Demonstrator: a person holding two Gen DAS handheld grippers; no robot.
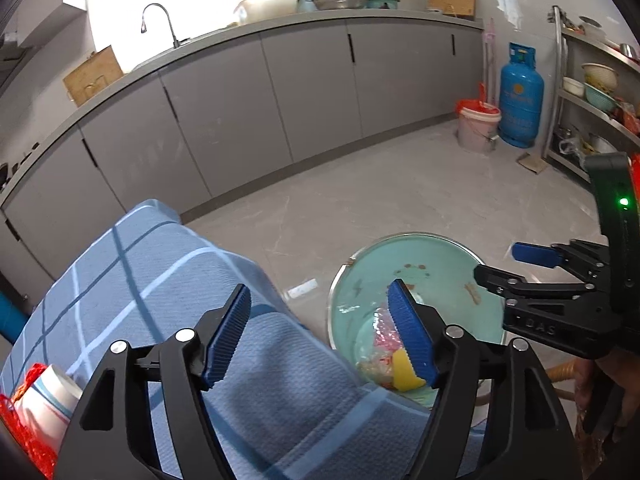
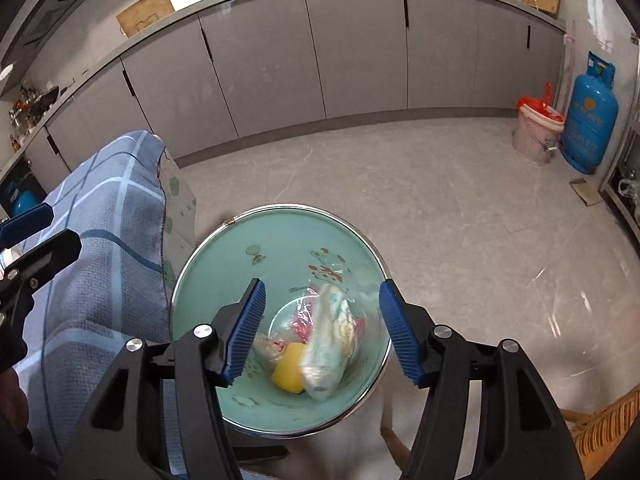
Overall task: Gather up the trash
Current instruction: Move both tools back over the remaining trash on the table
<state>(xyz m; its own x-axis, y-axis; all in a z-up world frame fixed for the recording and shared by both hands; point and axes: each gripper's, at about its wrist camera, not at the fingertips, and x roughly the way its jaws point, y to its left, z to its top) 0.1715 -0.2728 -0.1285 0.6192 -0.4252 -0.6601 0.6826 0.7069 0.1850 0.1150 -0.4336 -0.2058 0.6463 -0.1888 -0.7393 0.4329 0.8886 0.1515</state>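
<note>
Right wrist view: right tool (image 2: 322, 332) gapes empty above bin (image 2: 208, 264).

Both views are fisheye cameras riding on the hand-held tools, each looking forward and steeply down along its own black jaws with blue ribbed pads, which fill the lower frame.

The left wrist view hangs over the blue checked cloth (image 1: 168, 280) at lower left, with the round mint-green bin (image 1: 432, 264) close at lower right.

The right wrist view sits almost straight above that bin (image 2: 224, 264), near enough to see into it.

Both share the long grey cabinet run (image 1: 304, 92) arcing across the upper frame, the pale tiled floor (image 1: 400, 192) and the blue gas cylinder (image 1: 520, 100) at right.
</note>
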